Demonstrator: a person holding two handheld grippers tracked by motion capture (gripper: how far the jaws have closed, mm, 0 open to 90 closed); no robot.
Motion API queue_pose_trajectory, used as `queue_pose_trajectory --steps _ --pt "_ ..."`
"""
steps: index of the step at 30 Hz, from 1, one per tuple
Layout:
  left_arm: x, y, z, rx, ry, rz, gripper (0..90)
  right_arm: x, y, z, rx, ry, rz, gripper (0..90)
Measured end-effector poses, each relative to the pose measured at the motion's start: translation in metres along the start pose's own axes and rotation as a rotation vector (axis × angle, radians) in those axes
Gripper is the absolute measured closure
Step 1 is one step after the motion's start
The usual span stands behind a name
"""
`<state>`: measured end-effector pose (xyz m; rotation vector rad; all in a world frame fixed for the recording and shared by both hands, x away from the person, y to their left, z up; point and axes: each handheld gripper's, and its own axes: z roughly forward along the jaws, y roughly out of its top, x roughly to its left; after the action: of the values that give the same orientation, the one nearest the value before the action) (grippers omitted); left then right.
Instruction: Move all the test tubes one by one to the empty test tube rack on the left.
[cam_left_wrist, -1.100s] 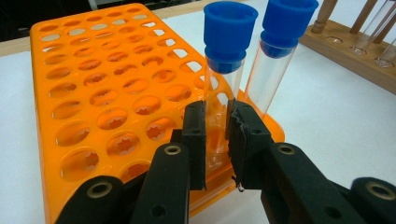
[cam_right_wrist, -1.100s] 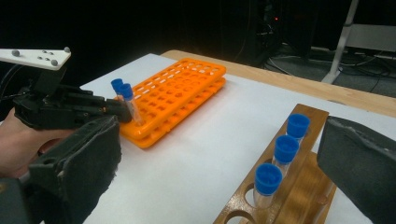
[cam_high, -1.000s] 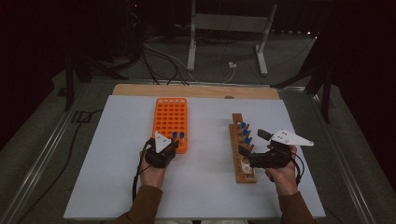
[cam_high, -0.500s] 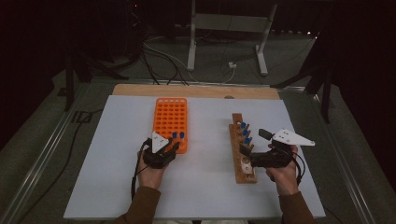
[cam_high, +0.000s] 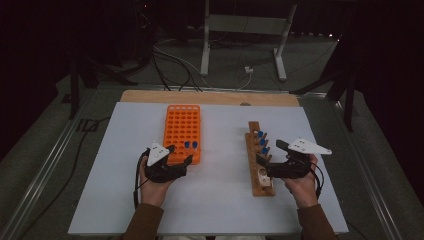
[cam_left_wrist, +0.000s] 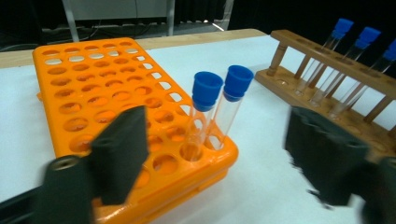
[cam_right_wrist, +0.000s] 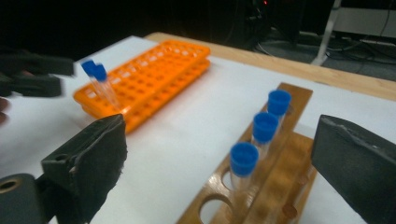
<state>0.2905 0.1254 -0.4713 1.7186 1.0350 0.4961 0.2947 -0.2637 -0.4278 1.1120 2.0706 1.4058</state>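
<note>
In the right gripper view, the wooden rack (cam_right_wrist: 261, 182) is cut off at the bottom edge; the far gripper (cam_right_wrist: 30, 74) at left is blurred.

The white table (cam_high: 215, 200) is evenly lit from above, with soft, faint shadows. Beyond it the room is dark. In both gripper views the near jaws are blurred.

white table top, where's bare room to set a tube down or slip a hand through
The white table top is bare left of the orange rack, in the strip between that rack and the wooden rack, and along the near edge between the forearms. It is crowded at the orange rack's near end, by the left gripper, and where the right gripper meets the wooden rack.
</note>
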Motion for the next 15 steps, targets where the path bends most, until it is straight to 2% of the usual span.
queue_pose_trajectory --steps 3,6,10,12,15 --pt "-0.001 0.002 -0.003 -0.007 -0.001 -0.012 9.2 -0.002 -0.003 0.004 0.022 -0.013 -0.007 9.2" --pt "-0.002 0.005 -0.007 -0.023 -0.003 -0.022 2.0 -0.004 -0.007 0.007 0.044 -0.036 -0.007 16.8" --pt "-0.004 0.008 -0.01 -0.042 -0.01 -0.021 1.5 -0.007 -0.011 0.01 0.06 -0.049 -0.022 32.5" --pt "-0.005 0.009 -0.01 -0.044 -0.007 -0.016 1.5 -0.007 -0.012 0.012 0.077 -0.06 -0.047 41.7" --pt "-0.006 0.009 -0.01 -0.044 -0.011 -0.013 1.5 -0.006 -0.014 0.016 0.095 -0.073 -0.067 49.9"
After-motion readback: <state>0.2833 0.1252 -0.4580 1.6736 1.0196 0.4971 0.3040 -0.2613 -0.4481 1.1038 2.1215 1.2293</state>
